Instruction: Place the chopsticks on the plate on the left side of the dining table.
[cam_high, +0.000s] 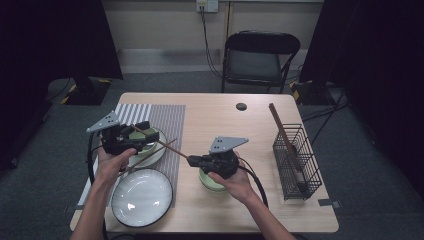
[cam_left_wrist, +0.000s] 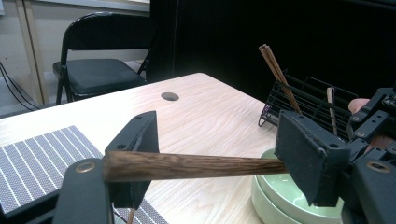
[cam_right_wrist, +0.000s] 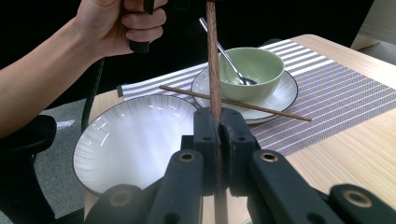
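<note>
In the high view, the left gripper (cam_high: 131, 137) sits at centre left of the frame, over a green bowl (cam_high: 148, 136) on a small white plate (cam_high: 156, 153). The right gripper (cam_high: 196, 161) is near the middle, above a second green bowl (cam_high: 210, 183). A brown chopstick (cam_high: 167, 146) runs between the two grippers. A second chopstick (cam_high: 152, 150) lies across the small plate, on the striped placemat (cam_high: 170, 120). A large white plate (cam_high: 142, 197) sits at lower left, and a black wire basket (cam_high: 296, 162) with more chopsticks stands at the right edge of the table (cam_high: 225, 120).

In the left gripper view, the chopstick (cam_left_wrist: 187, 165) crosses the lower middle of the frame between the spread jaws, which look apart from the wood. Its far end runs to the right gripper (cam_left_wrist: 322, 163) at lower right, above the bowl (cam_left_wrist: 280, 196).

In the right gripper view, the jaws at bottom centre are pressed together on the chopstick (cam_right_wrist: 213, 60), which rises straight up the frame towards the left hand (cam_right_wrist: 123, 21) at the top. Behind it are the bowl (cam_right_wrist: 252, 67) with a spoon (cam_right_wrist: 224, 51), the loose chopstick (cam_right_wrist: 233, 102) and the large plate (cam_right_wrist: 135, 140).

The step in hand looks like a hand-over, with the chopstick passing from left gripper to right. Next the left gripper would need to draw clear without knocking the stick, so the right one can carry it, probably to the basket.
</note>
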